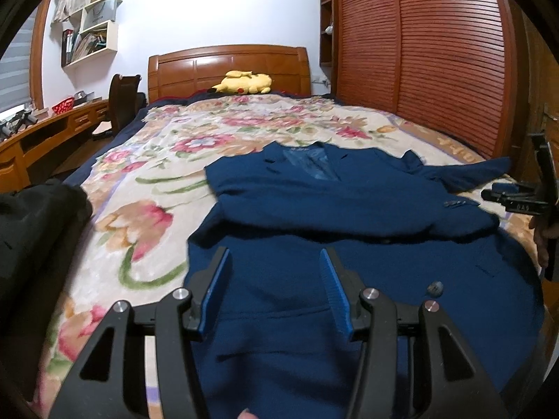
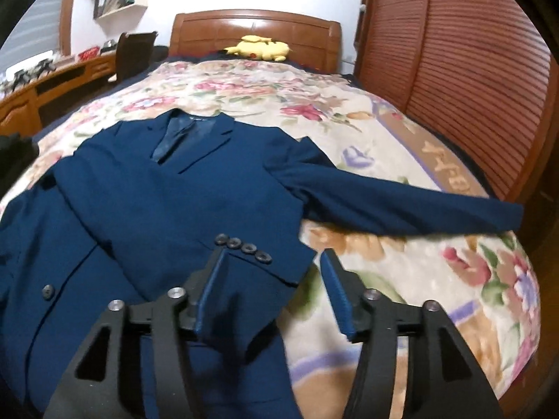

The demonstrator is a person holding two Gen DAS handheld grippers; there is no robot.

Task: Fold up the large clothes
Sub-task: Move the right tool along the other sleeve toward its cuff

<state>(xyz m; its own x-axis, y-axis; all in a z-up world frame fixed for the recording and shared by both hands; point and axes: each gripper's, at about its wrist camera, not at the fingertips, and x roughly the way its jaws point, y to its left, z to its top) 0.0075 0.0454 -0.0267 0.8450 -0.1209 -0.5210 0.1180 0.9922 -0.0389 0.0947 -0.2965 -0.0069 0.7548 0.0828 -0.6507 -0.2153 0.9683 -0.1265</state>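
Observation:
A dark blue suit jacket [image 1: 314, 209] lies face up on the floral bedspread [image 1: 157, 160], collar toward the headboard. One sleeve is folded across its chest, its cuff with several buttons [image 2: 244, 244] near the right edge. The other sleeve [image 2: 401, 206] stretches out to the right over the bedspread [image 2: 419, 279]. My left gripper [image 1: 276, 258] is open and empty, hovering above the jacket's lower front. My right gripper [image 2: 274, 262] is open and empty just above the buttoned cuff; it also shows at the right edge of the left wrist view [image 1: 517, 199].
A yellow plush toy [image 1: 244, 83] lies by the wooden headboard [image 1: 227, 66]. A slatted wooden wardrobe [image 1: 419, 52] runs along the right of the bed. A desk [image 1: 52, 129] and chair [image 1: 122, 101] stand at the left. A dark garment [image 1: 35, 230] lies at the bed's left edge.

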